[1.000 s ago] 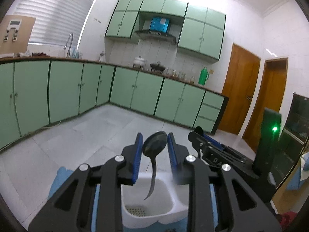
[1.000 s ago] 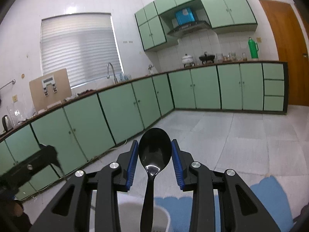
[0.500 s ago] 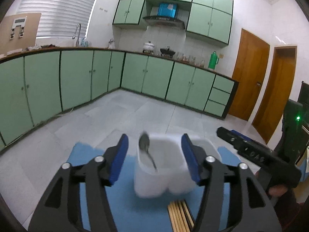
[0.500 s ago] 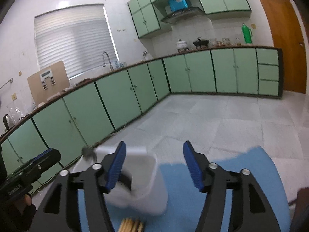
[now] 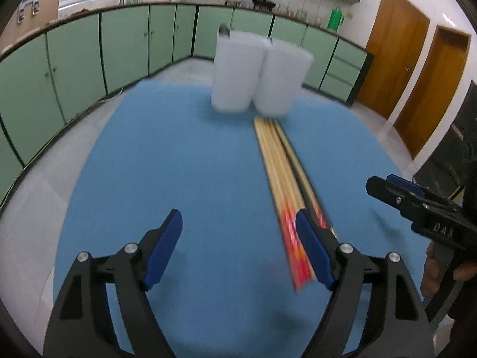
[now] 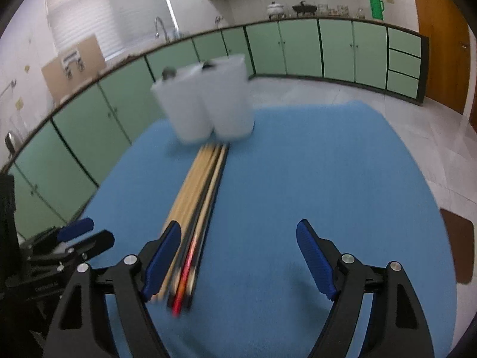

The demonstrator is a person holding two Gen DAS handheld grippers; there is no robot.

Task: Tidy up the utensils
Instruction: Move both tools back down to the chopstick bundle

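Note:
A white two-compartment utensil holder [image 5: 259, 80] [image 6: 208, 104] stands at the far side of the blue mat [image 5: 179, 164] [image 6: 328, 164]. Dark spoon bowls [image 5: 223, 29] [image 6: 168, 73] poke above its rim. A bundle of chopsticks [image 5: 283, 173] [image 6: 199, 197] with red-painted ends lies on the mat, running from the holder toward me. My left gripper [image 5: 238, 220] hovers over the near mat, jaws opening and holding nothing, with the chopstick ends by its right finger. My right gripper [image 6: 238, 228] hovers likewise, jaws opening and holding nothing, with the chopstick ends by its left finger.
Each gripper shows at the edge of the other's view: the right gripper [image 5: 417, 205] with a hand [image 5: 438, 268] on it, the left gripper [image 6: 74, 238] low at the left. Green floor cabinets [image 5: 74, 59] ring the room beyond the mat. A brown surface [image 6: 456, 250] lies right of it.
Both grippers let go of their spoons, which now stand in the holder. Both pulled back from the holder, tipped downward over the mat, and their jaws spread wide.

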